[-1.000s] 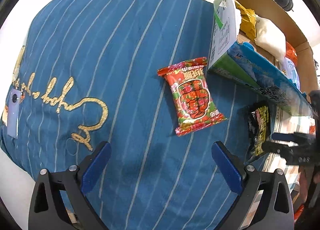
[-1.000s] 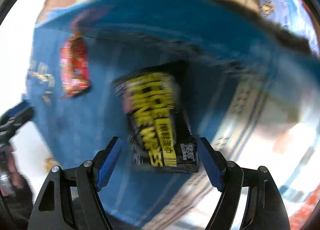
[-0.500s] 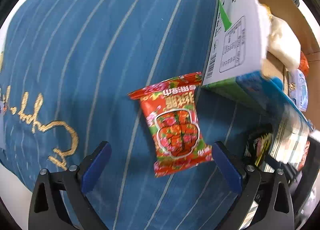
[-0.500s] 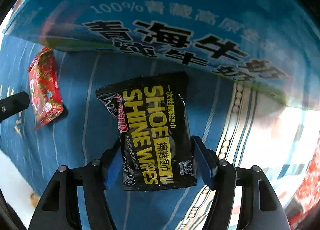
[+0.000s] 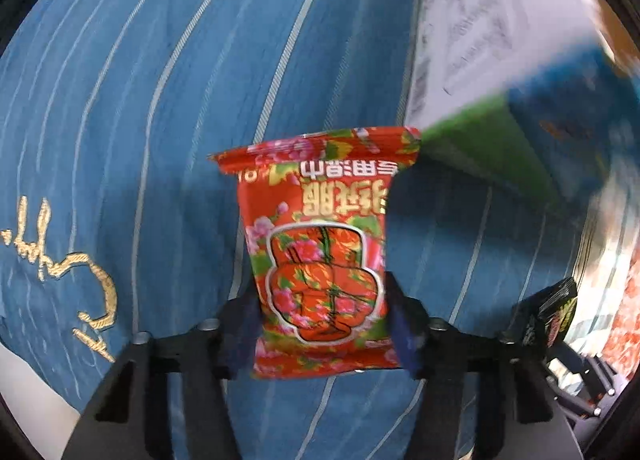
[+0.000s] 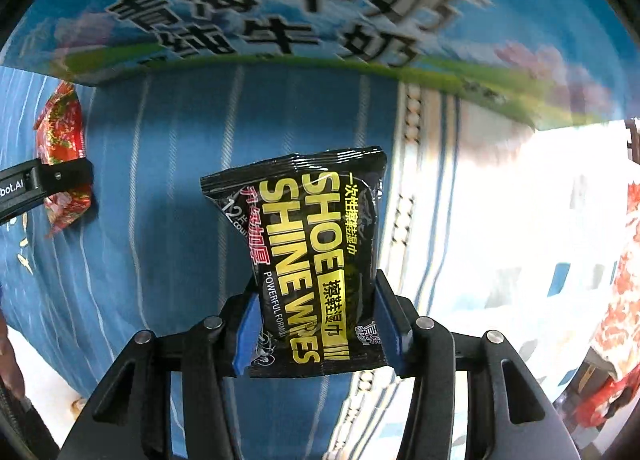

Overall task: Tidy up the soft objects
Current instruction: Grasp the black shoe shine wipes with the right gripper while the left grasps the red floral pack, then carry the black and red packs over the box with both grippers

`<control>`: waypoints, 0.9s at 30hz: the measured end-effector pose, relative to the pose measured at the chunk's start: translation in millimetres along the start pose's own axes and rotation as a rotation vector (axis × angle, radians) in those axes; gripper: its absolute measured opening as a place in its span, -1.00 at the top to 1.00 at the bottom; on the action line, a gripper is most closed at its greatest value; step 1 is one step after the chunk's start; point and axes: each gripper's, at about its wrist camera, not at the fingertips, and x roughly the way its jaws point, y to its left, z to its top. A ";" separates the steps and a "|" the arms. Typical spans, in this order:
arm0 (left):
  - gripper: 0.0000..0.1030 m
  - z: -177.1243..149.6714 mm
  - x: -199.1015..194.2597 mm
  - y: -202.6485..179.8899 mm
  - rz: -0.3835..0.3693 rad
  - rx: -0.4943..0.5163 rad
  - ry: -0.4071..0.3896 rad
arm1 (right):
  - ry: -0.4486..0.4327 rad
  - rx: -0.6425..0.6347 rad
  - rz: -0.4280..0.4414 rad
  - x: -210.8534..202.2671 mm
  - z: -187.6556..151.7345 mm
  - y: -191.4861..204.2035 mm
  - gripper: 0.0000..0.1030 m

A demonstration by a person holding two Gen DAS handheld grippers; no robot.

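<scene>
My left gripper (image 5: 320, 324) is shut on a red floral soft packet (image 5: 320, 252), holding its lower half just above the blue striped cloth (image 5: 140, 120). My right gripper (image 6: 316, 324) is shut on a black "Shoe Shine Wipes" pack (image 6: 308, 252) with yellow lettering, held above the same cloth (image 6: 168, 164). The red packet also shows at the left edge of the right wrist view (image 6: 60, 148), with the left gripper's finger across it. The black pack shows at the lower right of the left wrist view (image 5: 552, 316).
A printed milk carton box, blue and green with a white side (image 5: 480, 60), stands close ahead of both grippers (image 6: 280, 8). A white and blue patterned cloth (image 6: 500, 220) lies to the right. Gold embroidery (image 5: 80, 280) marks the blue cloth at left.
Both grippers have closed: the left on the red packet, the right on the black wipes pack. Both packs now look lifted slightly off the cloth, nearer the box.
</scene>
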 end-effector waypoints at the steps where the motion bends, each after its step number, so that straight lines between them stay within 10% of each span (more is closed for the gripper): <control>1: 0.03 -3.0 -1.4 -1.5 0.007 0.009 -0.008 | 0.002 0.004 0.001 -0.9 -5.7 -6.0 -0.02; 16: 0.03 -169.7 26.5 -54.7 0.050 0.244 0.058 | 0.091 0.052 0.028 7.7 -88.9 -68.3 -0.01; 27: 0.00 -146.5 44.4 -69.2 0.089 0.238 0.067 | 0.099 0.085 0.007 15.0 -102.4 -90.1 -0.10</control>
